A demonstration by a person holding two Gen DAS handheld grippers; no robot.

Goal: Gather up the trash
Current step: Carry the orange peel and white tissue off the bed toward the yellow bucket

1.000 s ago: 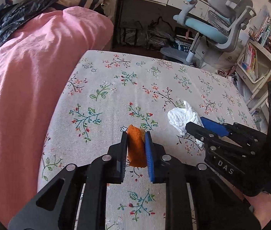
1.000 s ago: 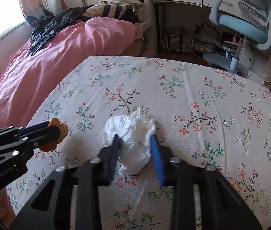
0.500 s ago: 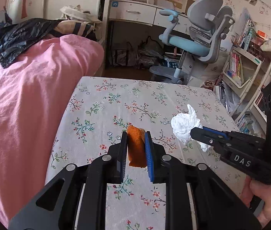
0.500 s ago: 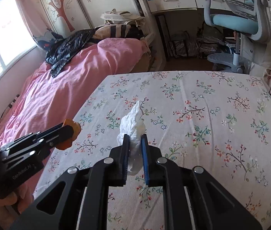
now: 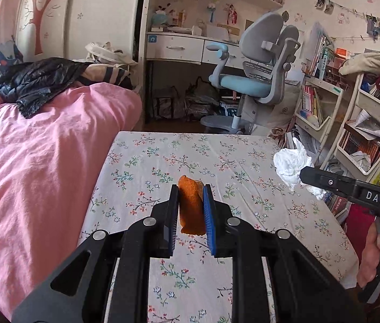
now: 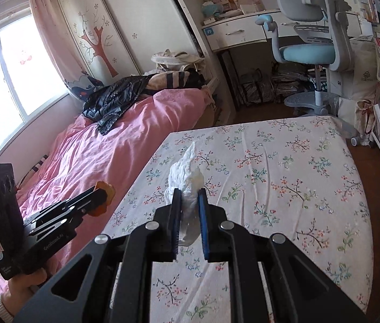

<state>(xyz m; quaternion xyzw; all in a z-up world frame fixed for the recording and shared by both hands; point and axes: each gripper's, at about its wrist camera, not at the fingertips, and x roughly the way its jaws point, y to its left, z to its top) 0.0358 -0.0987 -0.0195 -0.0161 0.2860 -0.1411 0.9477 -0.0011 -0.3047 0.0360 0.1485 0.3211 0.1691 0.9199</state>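
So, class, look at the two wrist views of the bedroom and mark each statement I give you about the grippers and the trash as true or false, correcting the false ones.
1. The left gripper is closed on an orange scrap. True.
2. The right gripper holds a crumpled white tissue. True.
3. The tissue lies flat on the floral tablecloth. False: it is pinched between the right gripper's pads, lifted off the cloth.
4. A black bag lies on the pink bedding. True.
5. The office chair has a red seat. False: its seat is light blue.
6. More trash lies on the cloth's visible part. False: none shows there.
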